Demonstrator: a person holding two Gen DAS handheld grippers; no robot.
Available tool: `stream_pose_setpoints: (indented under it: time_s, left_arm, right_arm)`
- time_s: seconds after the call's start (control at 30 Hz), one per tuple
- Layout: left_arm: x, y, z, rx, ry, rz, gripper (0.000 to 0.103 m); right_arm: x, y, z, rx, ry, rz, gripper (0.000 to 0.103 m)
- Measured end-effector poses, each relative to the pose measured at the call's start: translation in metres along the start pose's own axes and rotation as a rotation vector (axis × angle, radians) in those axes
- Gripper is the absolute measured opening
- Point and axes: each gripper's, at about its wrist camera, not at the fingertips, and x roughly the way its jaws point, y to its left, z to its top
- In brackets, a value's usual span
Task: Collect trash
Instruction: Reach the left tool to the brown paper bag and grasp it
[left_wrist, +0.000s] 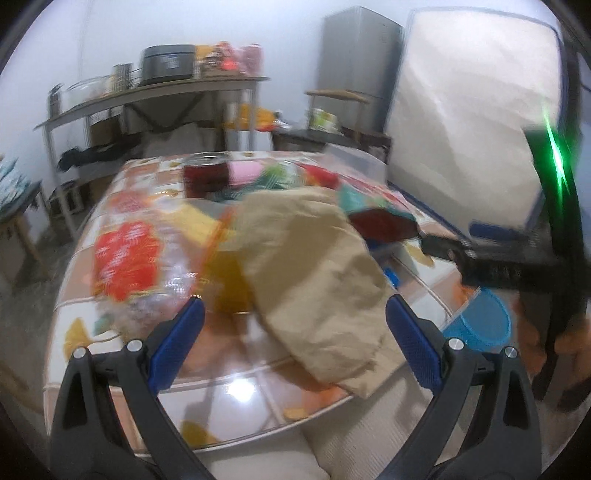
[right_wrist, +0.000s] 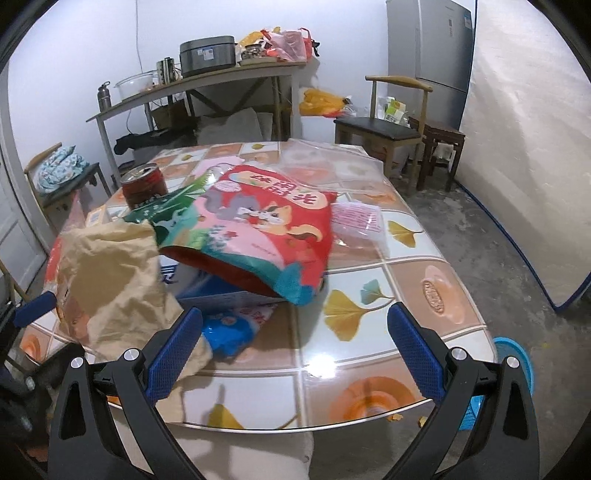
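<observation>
Clutter is crowding the surface's (right_wrist: 436, 258) left half

A paper bag (right_wrist: 110, 280) and red pouch (right_wrist: 266, 229) are blocking there; the right side is lying open.

your left wrist view looks forward and slightly down from the near edge of the table (left_wrist: 122, 398), close in, and is blurred. your right wrist view faces the same way from further right, sharp. both share the paper bag (right_wrist: 110, 280), the can (right_wrist: 144, 184), the shelf (right_wrist: 207, 79) and the fridge (right_wrist: 439, 44) behind.
</observation>
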Motion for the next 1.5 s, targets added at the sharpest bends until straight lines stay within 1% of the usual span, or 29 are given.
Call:
stream_pose_setpoints:
  time_s: [0.07, 0.13, 0.2, 0.3, 0.4, 0.5, 0.57, 0.6, 0.63, 0.67, 0.73, 0.77, 0.8, 0.83, 0.87, 0.9, 0.93, 0.97, 1.07, 1.1, 1.13, 1.17, 1.2, 1.27, 1.3, 1.33, 1.37, 1.4, 1.5]
  left_arm:
    - [0.006, -0.011, 0.001, 0.048, 0.000, -0.014, 0.095]
    - [0.009, -0.018, 0.001, 0.083, 0.006, -0.008, 0.095]
    - [0.009, -0.026, 0.005, 0.120, -0.008, 0.005, 0.095]
    - [0.013, -0.030, 0.006, 0.148, -0.007, 0.019, 0.095]
    - [0.021, -0.037, 0.002, 0.192, 0.013, 0.069, 0.094]
    - [0.030, -0.048, -0.002, 0.262, 0.031, 0.124, 0.094]
    - [0.035, -0.053, -0.005, 0.285, 0.048, 0.143, 0.086]
    - [0.042, -0.056, -0.006, 0.295, 0.074, 0.150, 0.072]
    - [0.047, -0.057, -0.007, 0.296, 0.094, 0.157, 0.063]
    - [0.052, -0.057, -0.008, 0.292, 0.116, 0.165, 0.058]
    - [0.060, -0.055, -0.010, 0.276, 0.150, 0.176, 0.040]
    - [0.062, -0.053, -0.012, 0.265, 0.159, 0.177, 0.036]
    - [0.062, -0.051, -0.013, 0.256, 0.165, 0.175, 0.026]
    - [0.063, -0.049, -0.015, 0.242, 0.172, 0.167, 0.019]
    - [0.062, -0.047, -0.016, 0.231, 0.171, 0.161, 0.016]
    - [0.060, -0.046, -0.017, 0.230, 0.168, 0.170, 0.004]
    - [0.058, -0.047, -0.018, 0.233, 0.168, 0.176, 0.003]
    - [0.054, -0.046, -0.019, 0.226, 0.171, 0.166, 0.002]
    - [0.035, -0.036, -0.019, 0.131, 0.205, 0.033, 0.001]
    - [0.028, -0.034, -0.019, 0.108, 0.211, 0.001, 0.001]
    - [0.025, -0.031, -0.019, 0.095, 0.217, -0.012, 0.001]
    - [0.023, -0.028, -0.021, 0.083, 0.228, -0.012, 0.001]
    - [0.023, -0.025, -0.025, 0.080, 0.239, 0.005, 0.001]
    - [0.027, -0.020, -0.031, 0.073, 0.254, 0.026, 0.001]
    - [0.027, -0.019, -0.033, 0.065, 0.244, 0.022, 0.001]
    - [0.027, -0.021, -0.033, 0.070, 0.235, 0.023, 0.001]
    - [0.027, -0.022, -0.034, 0.082, 0.224, 0.028, 0.001]
    - [0.026, -0.022, -0.036, 0.094, 0.214, 0.033, 0.001]
    - [0.024, -0.027, -0.042, 0.157, 0.169, 0.055, 0.001]
  right_arm:
    - [0.002, -0.002, 0.000, 0.002, 0.004, -0.001, 0.098]
    - [0.003, -0.006, 0.001, 0.003, 0.009, -0.002, 0.098]
    - [0.002, -0.009, 0.001, 0.008, 0.004, -0.001, 0.098]
    - [0.000, -0.011, 0.000, 0.011, -0.006, 0.001, 0.098]
    - [0.000, -0.014, 0.000, 0.016, -0.014, 0.008, 0.098]
    - [0.000, -0.016, 0.001, 0.020, -0.018, 0.018, 0.098]
    - [-0.001, -0.019, 0.001, 0.025, -0.022, 0.025, 0.098]
    - [-0.001, -0.020, 0.001, 0.027, -0.025, 0.029, 0.098]
    - [-0.003, -0.021, 0.001, 0.030, -0.031, 0.035, 0.098]
    - [-0.004, -0.022, 0.000, 0.033, -0.037, 0.039, 0.098]
    - [-0.005, -0.025, -0.002, 0.042, -0.049, 0.047, 0.098]
    - [-0.005, -0.026, -0.003, 0.044, -0.052, 0.053, 0.098]
    - [-0.005, -0.026, -0.003, 0.045, -0.052, 0.057, 0.098]
    - [-0.004, -0.027, -0.004, 0.045, -0.051, 0.060, 0.098]
    - [-0.003, -0.027, -0.005, 0.045, -0.048, 0.063, 0.098]
    - [-0.002, -0.027, -0.005, 0.045, -0.044, 0.065, 0.098]
    - [0.000, -0.027, -0.006, 0.046, -0.041, 0.067, 0.098]
    - [0.001, -0.028, -0.006, 0.049, -0.039, 0.070, 0.098]
    - [0.003, -0.029, -0.007, 0.061, -0.041, 0.085, 0.098]
    - [0.003, -0.030, -0.008, 0.065, -0.043, 0.092, 0.098]
    - [0.003, -0.030, -0.008, 0.069, -0.047, 0.103, 0.098]
    - [0.002, -0.030, -0.009, 0.071, -0.054, 0.123, 0.098]
    - [0.001, -0.030, -0.010, 0.072, -0.061, 0.150, 0.098]
    - [-0.003, -0.028, -0.012, 0.071, -0.072, 0.226, 0.098]
    - [-0.006, -0.026, -0.013, 0.071, -0.082, 0.259, 0.098]
    - [-0.009, -0.025, -0.014, 0.073, -0.097, 0.289, 0.094]
    - [-0.012, -0.023, -0.015, 0.070, -0.107, 0.311, 0.083]
    - [-0.015, -0.018, -0.016, 0.048, -0.109, 0.342, 0.078]
    - [-0.017, -0.001, -0.018, 0.000, -0.074, 0.456, 0.057]
